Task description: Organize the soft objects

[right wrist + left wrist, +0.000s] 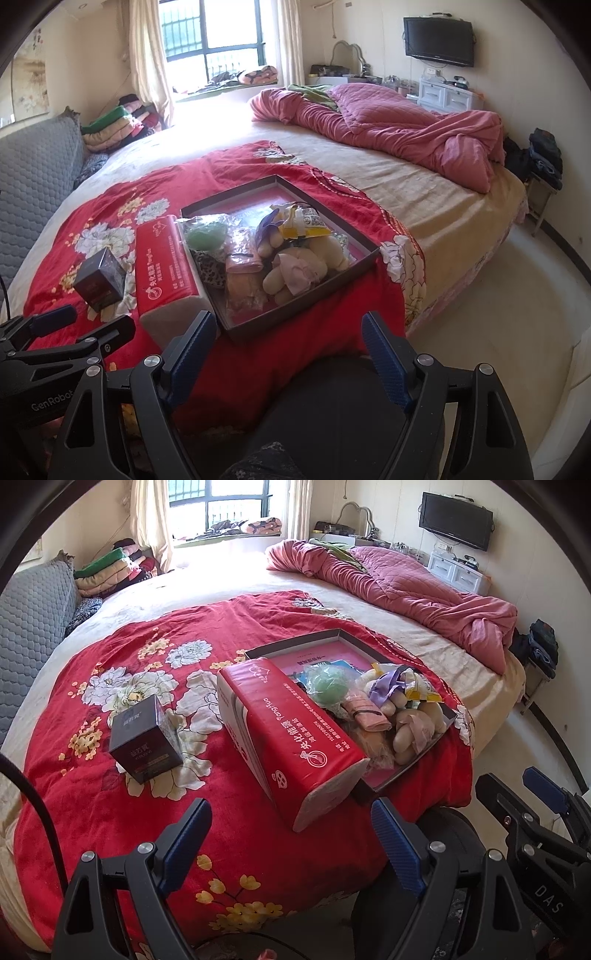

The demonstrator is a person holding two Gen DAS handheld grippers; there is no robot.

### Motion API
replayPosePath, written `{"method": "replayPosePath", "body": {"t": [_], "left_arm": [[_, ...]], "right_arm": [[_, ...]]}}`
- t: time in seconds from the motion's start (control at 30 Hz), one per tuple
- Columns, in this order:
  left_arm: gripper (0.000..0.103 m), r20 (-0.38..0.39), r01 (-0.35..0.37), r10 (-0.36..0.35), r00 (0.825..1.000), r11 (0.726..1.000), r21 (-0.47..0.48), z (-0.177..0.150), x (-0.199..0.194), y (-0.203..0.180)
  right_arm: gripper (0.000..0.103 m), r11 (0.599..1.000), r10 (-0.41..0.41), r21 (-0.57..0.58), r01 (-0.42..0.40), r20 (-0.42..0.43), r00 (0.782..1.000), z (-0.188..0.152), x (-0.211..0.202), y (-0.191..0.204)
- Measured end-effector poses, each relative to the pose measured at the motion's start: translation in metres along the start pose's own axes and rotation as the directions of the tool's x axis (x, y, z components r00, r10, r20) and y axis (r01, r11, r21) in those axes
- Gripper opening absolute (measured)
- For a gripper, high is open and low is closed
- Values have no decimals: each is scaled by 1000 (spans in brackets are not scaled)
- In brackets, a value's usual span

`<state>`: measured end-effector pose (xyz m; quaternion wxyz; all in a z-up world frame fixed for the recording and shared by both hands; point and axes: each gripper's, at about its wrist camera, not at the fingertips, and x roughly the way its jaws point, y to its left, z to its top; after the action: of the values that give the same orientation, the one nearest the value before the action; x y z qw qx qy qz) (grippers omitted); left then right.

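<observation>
A shallow dark box (332, 634) (280, 181) lies on a red floral blanket (122, 812) (332, 295). It holds a cream plush toy (410, 734) (306, 266), a green ball in plastic (327, 688) (207, 232), a pink cloth roll (369, 712) (240, 263) and a leopard-print piece (211, 271). A red tissue pack (288, 731) (166, 266) leans against the box's left rim. My left gripper (291, 806) (88, 325) is open just short of the pack's near end, holding nothing. My right gripper (288, 319) (517, 788) is open and empty before the box's near corner.
A small dark carton (147, 738) (101, 280) stands on the blanket left of the tissue pack. A crumpled pink quilt (424, 587) (399, 122) lies at the far right of the bed. Folded clothes (110, 568) are stacked by the grey headboard (33, 627). Floor (517, 295) runs along the right.
</observation>
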<state>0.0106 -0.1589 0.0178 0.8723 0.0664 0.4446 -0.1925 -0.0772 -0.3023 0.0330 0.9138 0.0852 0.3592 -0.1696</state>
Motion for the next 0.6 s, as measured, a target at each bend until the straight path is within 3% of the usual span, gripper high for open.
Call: {"method": "replayPosePath", "body": {"t": [0.6], "left_arm": [[88, -7, -6, 6, 1000, 1000, 4, -2, 2, 0]], "right_arm": [[82, 1000, -1, 0, 1, -1, 1000, 0, 0, 1]]}}
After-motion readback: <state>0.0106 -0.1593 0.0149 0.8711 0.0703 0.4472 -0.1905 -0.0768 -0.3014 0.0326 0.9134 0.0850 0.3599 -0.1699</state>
